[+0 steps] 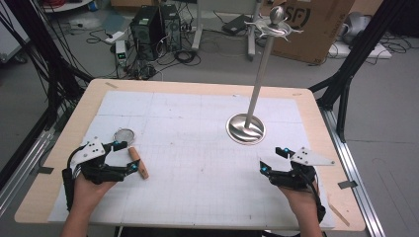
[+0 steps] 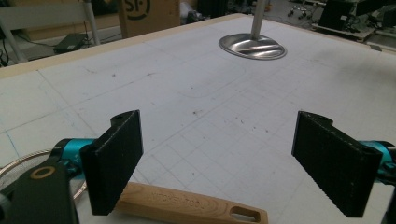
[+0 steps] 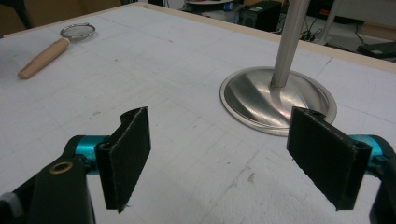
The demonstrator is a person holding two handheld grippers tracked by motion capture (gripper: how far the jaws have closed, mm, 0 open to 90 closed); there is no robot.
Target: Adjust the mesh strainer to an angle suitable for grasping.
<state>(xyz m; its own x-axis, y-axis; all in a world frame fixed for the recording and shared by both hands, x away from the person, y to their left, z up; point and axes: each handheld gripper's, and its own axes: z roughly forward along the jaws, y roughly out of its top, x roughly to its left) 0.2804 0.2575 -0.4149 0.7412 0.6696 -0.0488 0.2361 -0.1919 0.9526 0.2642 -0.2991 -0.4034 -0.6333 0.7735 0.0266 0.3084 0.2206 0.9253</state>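
Left gripper [image 1: 129, 157] rests low at the table's [image 1: 197, 86] near-left, jaws spread wide and holding nothing, just beside the wooden-handled strainer [image 1: 133, 148] (handle beneath its jaws). Right gripper [image 1: 271, 159] sits near-right, jaws likewise apart, facing the steel stand [image 1: 247, 127].

Strainer [image 1: 130, 148] on mat [image 1: 197, 148] at left; stand [image 1: 246, 127] well right, farther back.
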